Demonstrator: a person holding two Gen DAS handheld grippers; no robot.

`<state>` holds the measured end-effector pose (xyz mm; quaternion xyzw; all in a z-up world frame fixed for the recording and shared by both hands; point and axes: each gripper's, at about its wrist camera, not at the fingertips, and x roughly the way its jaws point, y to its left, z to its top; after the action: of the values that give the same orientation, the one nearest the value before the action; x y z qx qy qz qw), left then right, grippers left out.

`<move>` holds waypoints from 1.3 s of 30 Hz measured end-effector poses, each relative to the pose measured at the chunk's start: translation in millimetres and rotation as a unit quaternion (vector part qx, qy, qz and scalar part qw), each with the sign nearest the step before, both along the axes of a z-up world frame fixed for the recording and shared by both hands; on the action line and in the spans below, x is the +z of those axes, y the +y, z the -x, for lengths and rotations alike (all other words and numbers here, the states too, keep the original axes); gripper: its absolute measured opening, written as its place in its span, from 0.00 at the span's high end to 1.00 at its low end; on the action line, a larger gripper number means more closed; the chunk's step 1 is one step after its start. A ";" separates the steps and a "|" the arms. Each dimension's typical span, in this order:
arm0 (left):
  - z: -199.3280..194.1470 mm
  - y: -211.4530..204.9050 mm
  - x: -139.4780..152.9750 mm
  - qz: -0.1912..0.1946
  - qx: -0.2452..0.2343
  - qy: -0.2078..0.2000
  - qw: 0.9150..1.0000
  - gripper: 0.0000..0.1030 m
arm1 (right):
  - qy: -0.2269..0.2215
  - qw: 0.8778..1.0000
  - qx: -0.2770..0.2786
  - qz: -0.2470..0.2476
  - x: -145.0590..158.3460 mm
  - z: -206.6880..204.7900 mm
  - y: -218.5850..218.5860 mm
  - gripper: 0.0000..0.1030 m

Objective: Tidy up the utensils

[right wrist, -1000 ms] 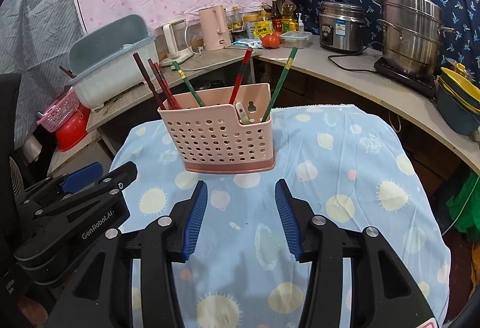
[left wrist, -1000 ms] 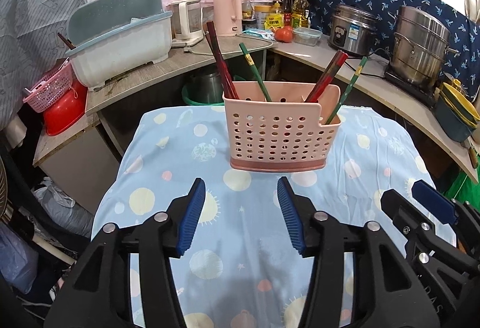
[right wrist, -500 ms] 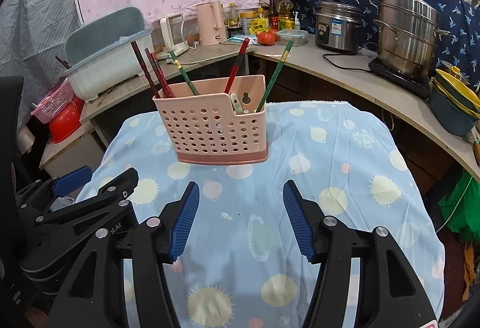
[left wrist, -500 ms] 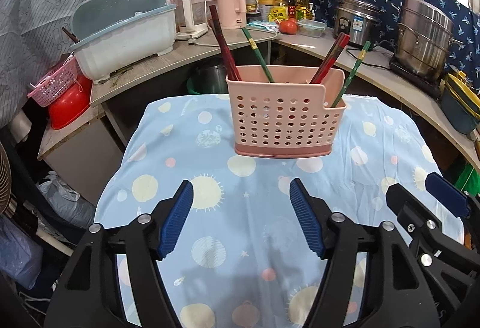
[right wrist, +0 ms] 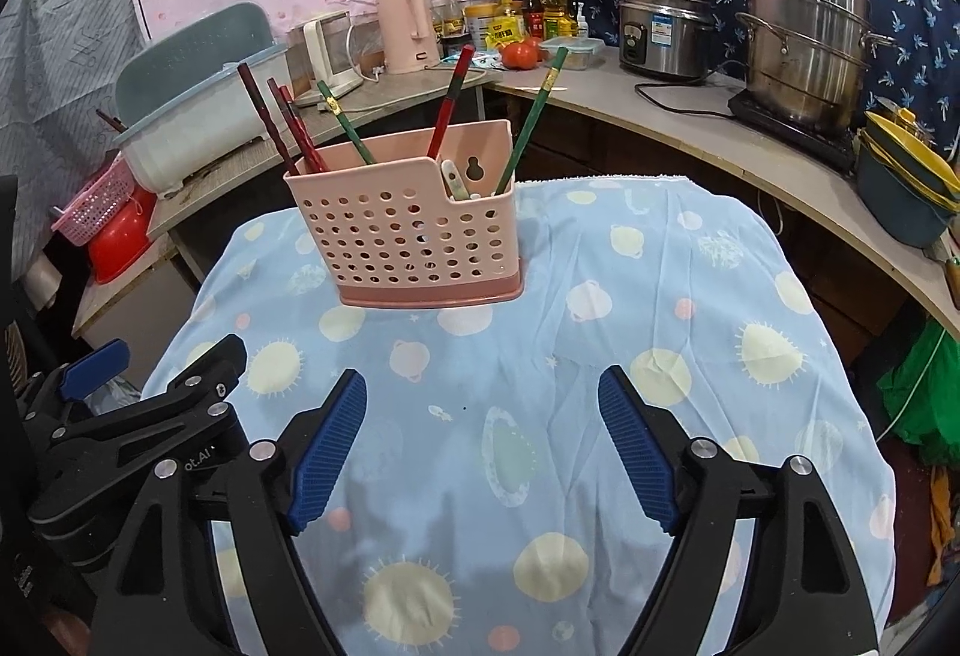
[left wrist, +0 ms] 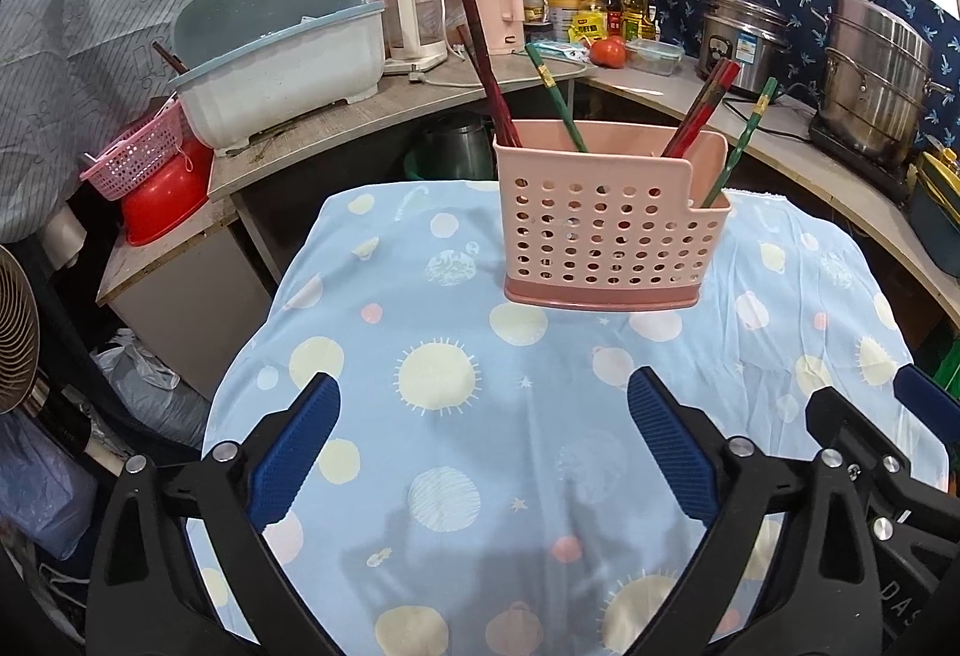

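A pink perforated utensil holder (left wrist: 609, 230) (right wrist: 408, 242) stands upright on the blue patterned tablecloth (left wrist: 480, 476) (right wrist: 600, 356). Red chopsticks (left wrist: 489, 74) (right wrist: 270, 122) and green chopsticks (left wrist: 555, 95) (right wrist: 534, 116) lean inside it, and a white spoon handle (right wrist: 454, 181) shows in its low front pocket. My left gripper (left wrist: 483, 425) hovers over the cloth in front of the holder, jaws opening, nothing between them. My right gripper (right wrist: 483, 416) hovers beside it, jaws opening and empty too. Each gripper shows at the edge of the other's view.
A curved counter (right wrist: 690, 128) wraps behind the table with a rice cooker (right wrist: 666, 29), a steel steamer pot (right wrist: 804, 44), kettles, bottles and a tomato (right wrist: 519, 53). A blue-white dish tub (left wrist: 282, 56) sits back left, above a pink basket (left wrist: 135, 158) and a red bowl.
Both grippers' jaws have spread wider apart. The holder sits slightly lower and farther in both views; nothing on the table has moved.
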<state>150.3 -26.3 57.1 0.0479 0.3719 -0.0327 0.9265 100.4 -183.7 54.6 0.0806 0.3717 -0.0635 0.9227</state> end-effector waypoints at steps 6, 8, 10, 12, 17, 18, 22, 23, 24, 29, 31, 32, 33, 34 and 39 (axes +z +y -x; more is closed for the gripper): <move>1.0 -0.7 -4.9 -0.005 0.000 0.005 1.000 0.09 | 0.004 1.000 -0.004 0.012 -3.2 0.6 -1.0 0.20; 1.3 -0.4 -6.8 -0.006 -0.001 0.009 1.000 0.09 | 0.009 1.000 -0.006 0.011 -4.8 0.1 -2.1 0.19; 1.9 -0.3 -8.4 -0.006 -0.002 0.011 1.000 0.09 | 0.013 1.000 -0.005 0.010 -7.0 0.0 -2.8 0.18; 1.9 -0.6 -9.5 -0.009 0.000 0.012 1.000 0.09 | 0.015 1.000 -0.004 0.015 -9.0 0.5 -2.2 0.17; 2.2 -0.1 -11.4 -0.009 0.005 0.013 1.000 0.09 | 0.010 1.000 -0.004 0.024 -11.2 2.6 -1.0 0.07; 2.2 0.6 -11.5 -0.008 0.006 0.013 1.000 0.09 | 0.008 1.000 -0.006 0.023 -11.5 2.9 -1.8 0.07; 2.8 -1.1 -12.0 -0.010 0.004 0.012 1.000 0.09 | 0.012 1.000 -0.009 0.022 -13.9 2.9 -3.5 0.07; 2.8 -1.6 -12.3 -0.013 0.004 0.011 1.000 0.08 | 0.012 1.000 -0.009 0.023 -14.5 2.8 -3.6 0.07; 2.8 -1.8 -12.7 -0.013 0.003 0.011 1.000 0.08 | 0.012 1.000 -0.009 0.024 -14.9 3.2 -3.6 0.07; 2.4 -2.1 -13.9 -0.014 0.002 0.011 1.000 0.08 | 0.012 1.000 -0.010 0.026 -17.9 3.7 -4.0 0.06; 1.9 -2.2 -14.7 -0.015 0.002 0.012 1.000 0.08 | 0.013 0.999 -0.010 0.028 -19.1 4.3 -4.0 0.06; 2.1 -2.0 -15.2 -0.014 0.001 0.013 1.000 0.08 | 0.012 1.000 -0.010 0.027 -19.0 4.3 -3.9 0.06; 2.1 -1.7 -15.3 -0.013 0.001 0.014 1.000 0.08 | 0.012 1.000 -0.009 0.027 -19.1 4.3 -3.9 0.06; 1.8 -1.1 -16.0 -0.012 0.003 0.015 1.000 0.08 | 0.013 0.999 -0.009 0.029 -19.7 4.4 -3.8 0.06; 1.5 0.2 -17.0 -0.009 0.003 0.016 1.000 0.08 | 0.017 0.999 -0.004 0.029 -23.4 4.1 -2.7 0.06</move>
<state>148.8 -26.1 40.0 0.0544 0.3871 -0.0270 0.9200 96.3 -186.4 31.3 0.0539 0.3851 -0.0797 0.9178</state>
